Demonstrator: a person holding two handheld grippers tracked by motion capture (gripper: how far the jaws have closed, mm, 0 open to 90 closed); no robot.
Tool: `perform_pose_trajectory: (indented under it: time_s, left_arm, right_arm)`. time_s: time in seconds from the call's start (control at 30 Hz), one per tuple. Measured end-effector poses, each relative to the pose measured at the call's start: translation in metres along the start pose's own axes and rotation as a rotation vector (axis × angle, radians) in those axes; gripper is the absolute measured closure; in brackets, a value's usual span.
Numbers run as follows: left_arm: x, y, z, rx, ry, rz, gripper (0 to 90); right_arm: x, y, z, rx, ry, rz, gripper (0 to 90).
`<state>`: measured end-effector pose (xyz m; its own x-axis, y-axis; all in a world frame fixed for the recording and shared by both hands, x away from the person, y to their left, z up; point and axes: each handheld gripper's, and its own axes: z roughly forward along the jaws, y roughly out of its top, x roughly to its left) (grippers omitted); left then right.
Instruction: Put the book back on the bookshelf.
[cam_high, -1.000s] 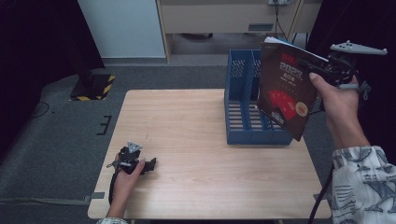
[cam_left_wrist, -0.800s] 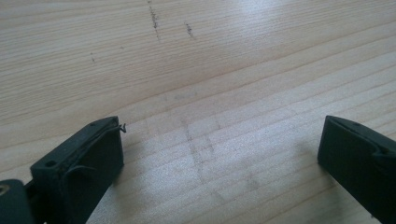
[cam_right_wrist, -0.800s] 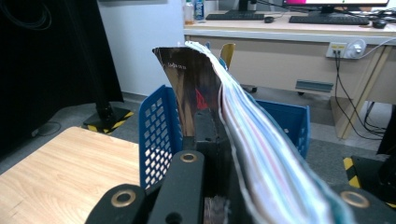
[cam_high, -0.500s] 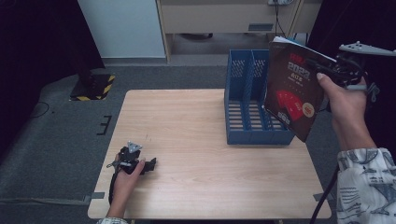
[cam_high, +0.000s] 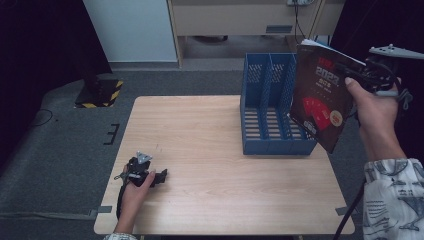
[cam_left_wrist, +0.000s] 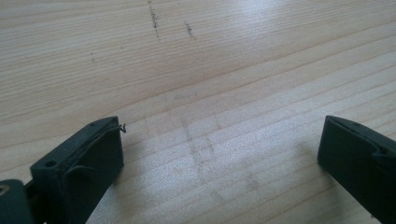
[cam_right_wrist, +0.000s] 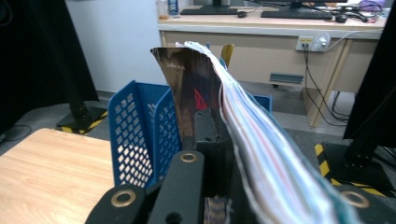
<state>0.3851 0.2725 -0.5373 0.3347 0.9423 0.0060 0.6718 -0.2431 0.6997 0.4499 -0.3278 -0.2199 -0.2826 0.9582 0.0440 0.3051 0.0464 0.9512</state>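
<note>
Between the clenched jaws of the right gripper (cam_high: 350, 75) sits one magazine (cam_high: 320, 100), grasped by its edge and held up in the air over the right end of the blue file rack (cam_high: 267, 107), tilted. Its dark cover bears "2022" in red above a red graphic; the smaller print is too blurred to read. The rack has three compartments and stands on the wooden table (cam_high: 210, 145). The left gripper (cam_high: 142, 172) rests on the table's near left corner, jaws released, nothing between them.

Grey carpet floor (cam_high: 60, 150), a pale wooden table (cam_high: 210, 145), a beige desk (cam_right_wrist: 261, 32) behind.
</note>
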Motion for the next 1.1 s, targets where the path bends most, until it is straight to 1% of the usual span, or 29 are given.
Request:
perform_pose_trajectory:
  time_s: [0.07,0.27,0.3,0.33,0.6,0.67,0.7,0.73,0.77,0.87,1.1]
  left_arm:
    - [0.0,0.0,0.0,0.0,0.0,0.0,0.0]
    - [0.0,0.0,0.0,0.0,0.0,0.0,0.0]
    - [0.0,0.0,0.0,0.0,0.0,0.0,0.0]
    - [0.0,0.0,0.0,0.0,0.0,0.0,0.0]
    - [0.0,0.0,0.0,0.0,0.003,-0.001,0.0]
    - [0.0,0.0,0.0,0.0,0.002,-0.001,0.0]
    - [0.0,0.0,0.0,0.0,0.003,-0.001,0.0]
    - [0.0,0.0,0.0,0.0,0.003,-0.001,0.0]
    - [0.0,0.0,0.0,0.0,0.003,-0.001,0.0]
    - [0.0,0.0,0.0,-0.001,0.003,-0.002,0.0]
    - [0.0,0.0,0.0,0.0,0.004,-0.002,0.0]
  right_arm:
    - [-0.001,-0.001,0.001,-0.004,-0.022,-0.007,87.0]
    - [-0.005,-0.005,0.004,-0.003,-0.057,0.0,87.0]
    - [-0.006,-0.007,0.008,0.003,-0.073,0.003,87.0]
    - [-0.007,-0.007,0.01,0.002,-0.079,0.008,87.0]
    - [-0.009,-0.011,0.034,0.015,-0.114,0.013,87.0]
    - [-0.01,-0.012,0.036,0.013,-0.121,0.02,87.0]
    - [-0.012,-0.012,0.041,0.01,-0.13,0.04,87.0]
    - [-0.012,-0.012,0.041,0.01,-0.13,0.04,87.0]
    - [-0.014,-0.013,0.045,0.005,-0.134,0.053,87.0]
    - [-0.018,-0.013,0.053,0.003,-0.132,0.071,87.0]
    - [-0.016,-0.016,0.07,0.002,-0.141,0.068,87.0]
